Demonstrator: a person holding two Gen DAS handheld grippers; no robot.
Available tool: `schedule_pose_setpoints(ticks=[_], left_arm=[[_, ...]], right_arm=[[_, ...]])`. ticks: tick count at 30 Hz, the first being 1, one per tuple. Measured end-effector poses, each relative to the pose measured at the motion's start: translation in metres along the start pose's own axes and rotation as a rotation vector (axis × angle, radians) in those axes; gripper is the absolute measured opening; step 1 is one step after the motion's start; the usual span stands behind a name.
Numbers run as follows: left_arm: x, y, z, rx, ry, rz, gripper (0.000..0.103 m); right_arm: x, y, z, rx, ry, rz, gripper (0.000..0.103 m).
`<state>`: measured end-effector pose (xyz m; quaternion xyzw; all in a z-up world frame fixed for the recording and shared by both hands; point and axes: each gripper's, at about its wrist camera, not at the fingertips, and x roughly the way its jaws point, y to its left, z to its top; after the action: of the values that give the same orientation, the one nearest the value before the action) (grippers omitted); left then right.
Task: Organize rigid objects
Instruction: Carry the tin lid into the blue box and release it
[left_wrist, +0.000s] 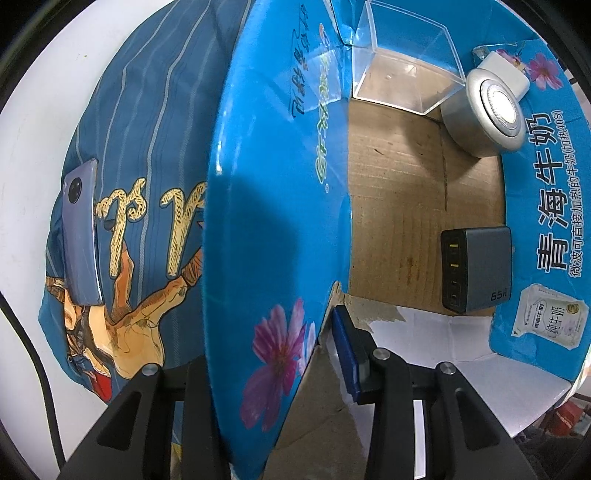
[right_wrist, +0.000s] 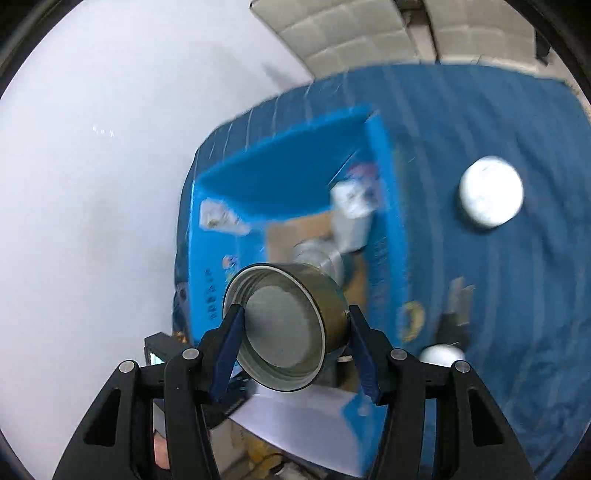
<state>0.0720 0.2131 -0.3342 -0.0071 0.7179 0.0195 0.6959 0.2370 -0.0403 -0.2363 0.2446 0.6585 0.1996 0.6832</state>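
Round metal tin (right_wrist: 286, 328), dull gold wall, grey inside, open end toward cam, pinched between right gripper (right_wrist: 295, 349) pads above blue milk carton box (right_wrist: 284, 173). Left gripper (left_wrist: 280, 369) clamps box wall. Inside box: 1 clear plastic cube (left_wrist: 402, 70), 1 silver puck (left_wrist: 484, 114), 1 grey 65W charger (left_wrist: 476, 269), 1 white block (left_wrist: 504, 72), prob. adapter. 1 phone (left_wrist: 81, 232) on blue cloth (left_wrist: 147, 129).

My blue-padded jaws; bright blue box (left_wrist: 273, 192) with pink flowers, brown cardboard floor; grey charger (left_wrist: 476, 269); silver tin (right_wrist: 284, 328); blue pinstriped cloth (left_wrist: 147, 147).
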Motion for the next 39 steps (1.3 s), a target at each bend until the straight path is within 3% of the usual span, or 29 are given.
schedule_pose_setpoints(ticks=[6,13,18,33,36,39], left_arm=[[0.003,0.006,-0.002,-0.007,-0.001,-0.01,0.035],[0.004,0.009,-0.003,-0.005,-0.003,-0.014,0.035],[0.006,0.011,-0.004,0.003,-0.006,-0.015,0.035],[0.008,0.009,-0.004,0.024,-0.007,-0.014,0.035],[0.01,0.008,-0.004,0.026,-0.006,-0.014,0.035],[0.01,0.006,-0.003,0.028,-0.005,-0.012,0.035]], right_arm=[[0.081,0.028,-0.019,-0.005,0.074,0.013,0.058],[0.141,0.044,-0.029,-0.004,0.119,0.023,0.058],[0.163,0.043,-0.031,0.018,0.116,0.041,0.058],[0.22,0.036,-0.035,0.052,0.181,-0.021,0.059],[0.223,0.037,-0.035,0.066,0.202,-0.008,0.067],[0.219,0.033,-0.031,0.078,0.203,0.014,0.07]])
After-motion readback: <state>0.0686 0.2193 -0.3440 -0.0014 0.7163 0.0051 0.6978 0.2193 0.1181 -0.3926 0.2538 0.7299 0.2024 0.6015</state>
